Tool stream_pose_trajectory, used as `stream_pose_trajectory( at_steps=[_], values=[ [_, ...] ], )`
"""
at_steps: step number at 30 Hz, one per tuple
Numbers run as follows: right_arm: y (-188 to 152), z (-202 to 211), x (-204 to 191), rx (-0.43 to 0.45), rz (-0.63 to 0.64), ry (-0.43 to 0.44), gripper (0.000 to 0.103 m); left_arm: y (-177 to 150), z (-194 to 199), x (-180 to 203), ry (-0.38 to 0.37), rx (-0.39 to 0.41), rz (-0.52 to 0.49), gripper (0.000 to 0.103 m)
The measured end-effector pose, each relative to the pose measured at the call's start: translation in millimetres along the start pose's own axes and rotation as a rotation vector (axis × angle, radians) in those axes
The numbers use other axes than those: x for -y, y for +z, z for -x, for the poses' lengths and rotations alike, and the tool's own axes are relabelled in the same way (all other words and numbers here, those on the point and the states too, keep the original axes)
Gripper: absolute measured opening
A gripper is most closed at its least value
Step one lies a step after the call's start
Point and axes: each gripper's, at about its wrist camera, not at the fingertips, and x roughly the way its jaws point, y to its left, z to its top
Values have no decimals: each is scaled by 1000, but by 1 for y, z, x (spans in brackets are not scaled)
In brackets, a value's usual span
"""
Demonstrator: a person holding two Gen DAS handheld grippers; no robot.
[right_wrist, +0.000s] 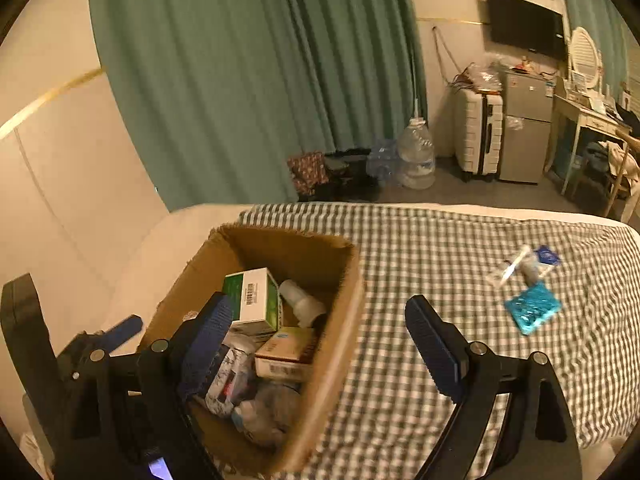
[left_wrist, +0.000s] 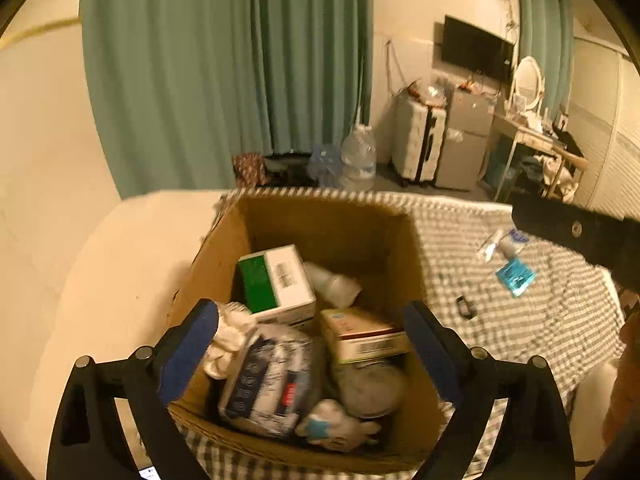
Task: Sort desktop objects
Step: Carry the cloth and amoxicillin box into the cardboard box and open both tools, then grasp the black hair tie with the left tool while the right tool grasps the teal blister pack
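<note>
An open cardboard box [left_wrist: 328,228] stands on the checked cloth [left_wrist: 500,320]. Inside lie a green-and-white carton [left_wrist: 276,280], a white bottle [left_wrist: 334,284], an orange-and-white carton [left_wrist: 360,334], a tissue packet [left_wrist: 268,380] and a white cloth [left_wrist: 230,336]. My left gripper [left_wrist: 310,320] hangs open over the box with nothing pressed between its pads. My right gripper [right_wrist: 318,308] is open and empty above the box's right wall [right_wrist: 336,344]. Further right on the cloth lie a blue foil packet [right_wrist: 532,308] and a clear wrapped item [right_wrist: 520,264].
A small black object [left_wrist: 466,306] lies on the cloth beside the box. Beyond the bed's far edge are green curtains [right_wrist: 260,80], a water jug [right_wrist: 416,156], a white suitcase [right_wrist: 478,136], a small fridge [right_wrist: 524,128] and a desk [right_wrist: 588,120].
</note>
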Motion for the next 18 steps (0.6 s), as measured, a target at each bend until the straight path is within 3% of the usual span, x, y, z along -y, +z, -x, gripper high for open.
stream_pose_trajectory(
  at_steps=[7,18],
  values=[
    [-1,58,53,91,23,-129,90,18,41,66,34,69,-31,103],
    [-19,104,137,167,10,-247,94,16,43,165,-16,35,-79,103]
  ],
)
